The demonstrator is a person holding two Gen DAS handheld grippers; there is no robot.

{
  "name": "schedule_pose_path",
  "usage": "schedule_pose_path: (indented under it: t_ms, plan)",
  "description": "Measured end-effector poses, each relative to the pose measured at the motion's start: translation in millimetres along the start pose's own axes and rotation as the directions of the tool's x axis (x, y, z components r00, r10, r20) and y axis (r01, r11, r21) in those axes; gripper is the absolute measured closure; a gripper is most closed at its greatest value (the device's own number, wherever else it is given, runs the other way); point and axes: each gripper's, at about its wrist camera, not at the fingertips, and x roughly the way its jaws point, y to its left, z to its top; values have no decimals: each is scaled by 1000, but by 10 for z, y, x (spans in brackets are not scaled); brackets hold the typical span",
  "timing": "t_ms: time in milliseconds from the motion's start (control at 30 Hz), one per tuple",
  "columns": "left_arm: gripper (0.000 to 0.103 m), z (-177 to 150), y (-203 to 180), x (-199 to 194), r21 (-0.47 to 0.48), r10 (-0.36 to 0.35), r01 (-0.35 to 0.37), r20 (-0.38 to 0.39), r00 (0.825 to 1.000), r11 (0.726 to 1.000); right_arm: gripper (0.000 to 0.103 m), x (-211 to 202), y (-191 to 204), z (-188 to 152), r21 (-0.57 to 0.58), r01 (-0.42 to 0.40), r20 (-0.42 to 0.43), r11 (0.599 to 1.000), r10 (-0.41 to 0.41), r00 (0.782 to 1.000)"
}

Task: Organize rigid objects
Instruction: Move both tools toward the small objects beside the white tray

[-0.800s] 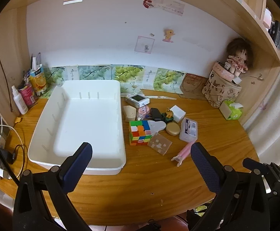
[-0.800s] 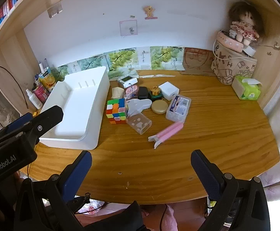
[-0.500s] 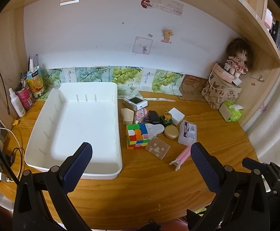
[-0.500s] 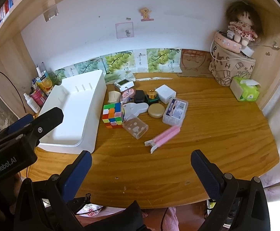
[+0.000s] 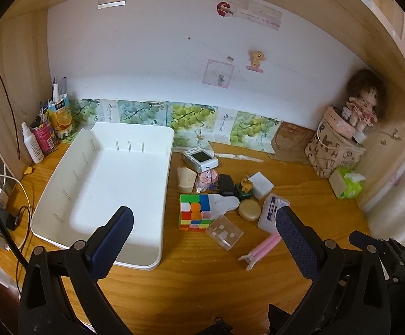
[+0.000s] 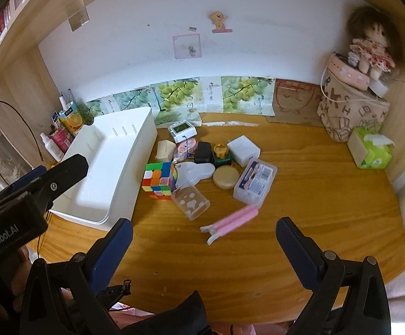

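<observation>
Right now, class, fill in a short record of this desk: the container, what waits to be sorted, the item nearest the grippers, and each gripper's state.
container: white tray, nothing in it
to sort: colour cube, clear box, round tan tin, labelled case, all on the desk beside the tray
nearest item: pink clip
left gripper: open, holding nothing
right gripper: open, holding nothing

Pink clip (image 6: 231,221) on desk (image 6: 314,209), near clear box (image 6: 190,201).
</observation>
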Motion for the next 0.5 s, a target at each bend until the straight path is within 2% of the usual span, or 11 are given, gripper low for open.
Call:
schedule_pose_path:
  t_ms: [267,500]
  plan:
    - [1,60,-282,51,-60,65,-63,37,997,996,0,72,-374,229,-56,-55,5,997,55,998]
    - [1,26,-491,109,-111,122,-118,33,992,987,0,162,-639,362,-104,-109,-10,989,108,994]
